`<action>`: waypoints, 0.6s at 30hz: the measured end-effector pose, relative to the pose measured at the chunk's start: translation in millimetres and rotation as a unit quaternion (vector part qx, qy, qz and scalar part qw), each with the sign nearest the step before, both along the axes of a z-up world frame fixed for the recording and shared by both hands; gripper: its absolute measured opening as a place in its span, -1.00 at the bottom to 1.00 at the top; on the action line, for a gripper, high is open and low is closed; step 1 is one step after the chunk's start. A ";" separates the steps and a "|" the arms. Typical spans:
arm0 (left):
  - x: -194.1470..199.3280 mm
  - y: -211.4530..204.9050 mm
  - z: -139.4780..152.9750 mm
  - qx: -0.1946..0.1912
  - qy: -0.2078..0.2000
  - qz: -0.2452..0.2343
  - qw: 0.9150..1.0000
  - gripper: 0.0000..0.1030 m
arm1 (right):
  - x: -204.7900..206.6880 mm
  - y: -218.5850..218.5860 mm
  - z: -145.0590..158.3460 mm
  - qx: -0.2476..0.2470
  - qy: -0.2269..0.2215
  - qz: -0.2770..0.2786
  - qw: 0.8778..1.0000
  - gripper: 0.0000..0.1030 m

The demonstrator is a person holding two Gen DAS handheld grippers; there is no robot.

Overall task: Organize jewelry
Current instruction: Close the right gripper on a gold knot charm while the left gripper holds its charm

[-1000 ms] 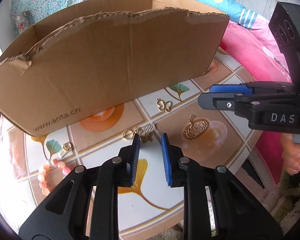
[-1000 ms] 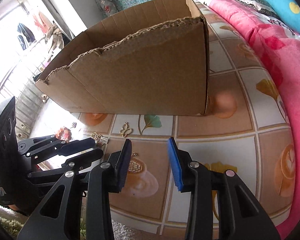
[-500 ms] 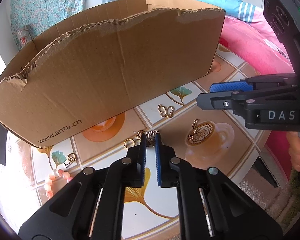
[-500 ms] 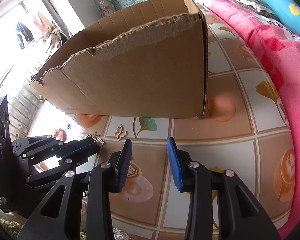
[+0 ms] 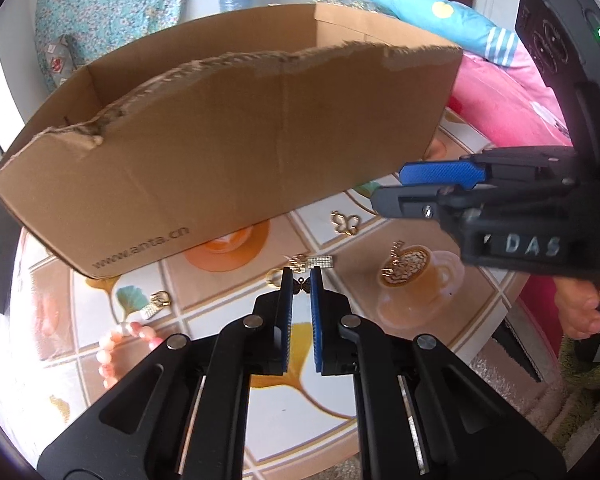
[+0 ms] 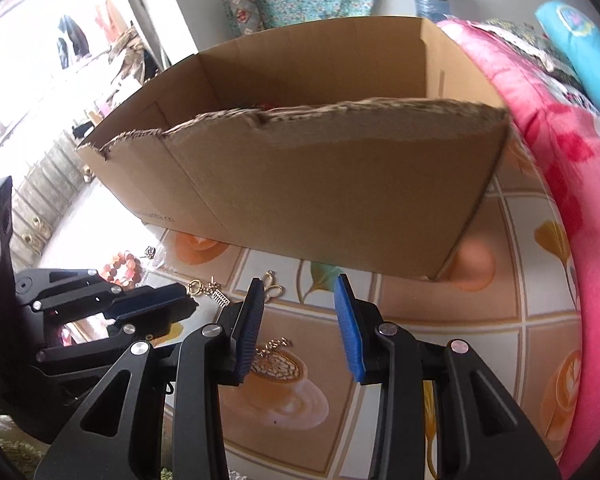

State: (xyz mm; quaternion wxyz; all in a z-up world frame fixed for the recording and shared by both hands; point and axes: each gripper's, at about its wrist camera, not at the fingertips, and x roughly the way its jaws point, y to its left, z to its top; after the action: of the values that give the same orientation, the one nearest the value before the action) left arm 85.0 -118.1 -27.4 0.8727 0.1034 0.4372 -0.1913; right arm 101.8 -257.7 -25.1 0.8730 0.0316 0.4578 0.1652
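Observation:
My left gripper (image 5: 301,278) is shut on a small dark butterfly charm (image 5: 301,286), pinched at the pad tips just above the patterned tabletop (image 5: 308,396). Beside the tips lie a rhinestone bar (image 5: 320,261) and a gold ring (image 5: 274,278). A gold butterfly charm (image 5: 345,224) and a gold chain (image 5: 396,258) lie further right. My right gripper (image 6: 300,296) hangs open over the table with nothing between its fingers. It shows in the left wrist view as the right gripper (image 5: 388,188). The cardboard box (image 5: 240,160) stands behind the jewelry, its top open.
A pink bead bracelet (image 5: 116,344) and a gold charm (image 5: 156,304) lie at the left. A pink blanket (image 6: 560,160) borders the table on the right. The box's torn front wall (image 6: 320,200) is close ahead. A hand (image 5: 580,312) holds the right gripper's handle.
My left jaws have closed on the dark butterfly charm. My right gripper has shifted and rolled, so more of the box's inside shows.

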 end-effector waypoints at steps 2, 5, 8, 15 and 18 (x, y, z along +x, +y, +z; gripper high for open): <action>1.0 4.1 0.7 -0.003 0.001 0.007 1.000 -0.85 | 1.2 8.0 -1.5 -0.015 -0.005 0.014 1.000 -0.30; 3.5 9.5 0.6 -0.007 0.004 0.017 1.000 -0.85 | 2.1 21.0 -5.3 -0.039 -0.012 0.042 0.998 -0.30; 5.4 10.0 -1.7 -0.007 0.005 0.021 1.000 -0.85 | 0.8 29.6 -10.7 -0.063 -0.015 0.066 0.996 -0.43; 6.9 18.5 -3.7 -0.012 0.008 0.025 1.000 -0.85 | 6.5 38.7 -14.0 -0.083 -0.019 0.105 0.991 -0.53; 7.0 18.9 -4.2 -0.013 0.007 0.025 1.000 -0.85 | 8.6 38.7 -13.2 -0.079 -0.011 0.121 0.989 -0.75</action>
State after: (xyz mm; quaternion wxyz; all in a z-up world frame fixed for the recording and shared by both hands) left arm 92.0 -99.2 -31.7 0.8752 0.0799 0.4436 -0.1759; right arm 110.4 -219.0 -38.4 0.8514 -0.0954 0.4601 0.2330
